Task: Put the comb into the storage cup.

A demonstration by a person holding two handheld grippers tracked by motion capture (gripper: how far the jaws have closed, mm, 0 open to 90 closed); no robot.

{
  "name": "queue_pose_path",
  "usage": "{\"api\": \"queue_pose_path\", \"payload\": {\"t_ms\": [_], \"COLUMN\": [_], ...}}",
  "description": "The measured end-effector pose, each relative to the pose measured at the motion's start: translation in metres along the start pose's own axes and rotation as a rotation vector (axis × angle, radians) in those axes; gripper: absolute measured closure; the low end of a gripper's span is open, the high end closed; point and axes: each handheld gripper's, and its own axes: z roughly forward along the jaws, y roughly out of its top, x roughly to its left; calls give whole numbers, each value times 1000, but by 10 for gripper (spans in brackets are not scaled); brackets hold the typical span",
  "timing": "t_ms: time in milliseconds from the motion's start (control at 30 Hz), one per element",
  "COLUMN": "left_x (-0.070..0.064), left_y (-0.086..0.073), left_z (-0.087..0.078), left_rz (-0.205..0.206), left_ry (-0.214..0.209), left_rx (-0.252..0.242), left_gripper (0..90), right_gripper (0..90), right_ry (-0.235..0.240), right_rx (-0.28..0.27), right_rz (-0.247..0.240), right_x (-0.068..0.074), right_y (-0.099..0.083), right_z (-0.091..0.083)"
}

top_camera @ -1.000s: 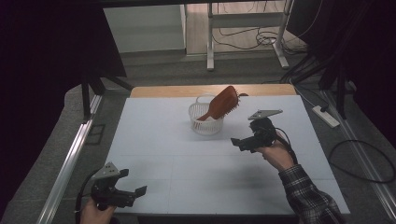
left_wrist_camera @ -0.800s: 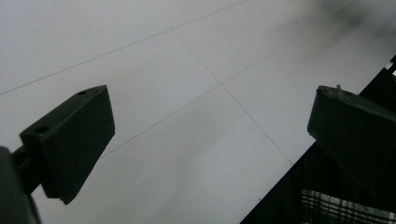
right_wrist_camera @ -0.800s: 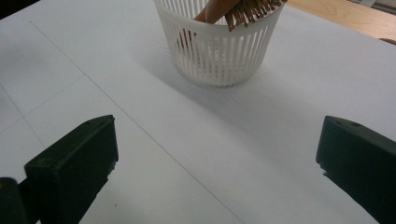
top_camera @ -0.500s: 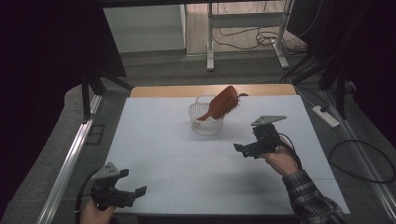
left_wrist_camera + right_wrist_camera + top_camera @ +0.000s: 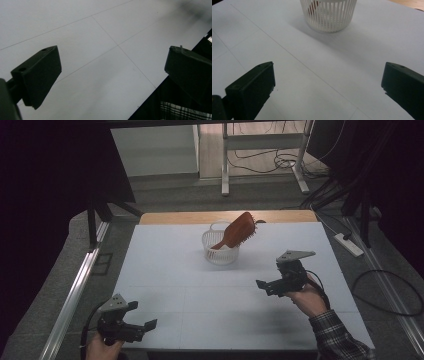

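At the near left corner of the table, the left gripper (image 5: 131,327) rests low in the person's hand with its two jaws spread wide and nothing between them; in the left gripper view they frame only bare white surface and the table edge, with a piece of checked sleeve (image 5: 185,111) below. To my judgement it is parked there, out of the way, because it has no work at this moment. On the right side of the table, the right gripper (image 5: 272,286) is also open and empty, held above the surface by the right hand (image 5: 309,297); its jaws point toward the middle of the table, and in the right gripper view the basket (image 5: 328,15) stands ahead of them, well apart. This position looks like a free one near the basket, not a grasp. The basket is white, with thin vertical ribs, and it stands on the far middle part of the white table (image 5: 165,265). The reddish-brown hairbrush (image 5: 239,230) stands in it, handle down inside, the bristle head leaning out over the rim to the right; it leans because it is longer than the basket is deep. In count: two grippers, both empty, one basket, one hairbrush, one table. A white power strip (image 5: 349,244) lies on the floor to the right.
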Motion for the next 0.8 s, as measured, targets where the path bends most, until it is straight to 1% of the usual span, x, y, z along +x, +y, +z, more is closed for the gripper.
{"api": "queue_pose_path", "payload": {"t_ms": [333, 533, 800], "left_x": [0, -2, -2], "left_y": [0, 0, 0], "left_z": [0, -1, -1], "left_rz": [2, 11, 12], "left_ry": [5, 14, 18], "left_rx": [-2, -4, -5], "left_gripper": [15, 12, 9], "right_gripper": [0, 0, 0], "right_ry": [-4, -9, -26], "right_rx": [30, 33, 35], "right_rz": [1, 10, 29], "right_x": [0, -1, -6], "right_y": [-14, -22, -34], "right_z": [-10, -19, -30]}}
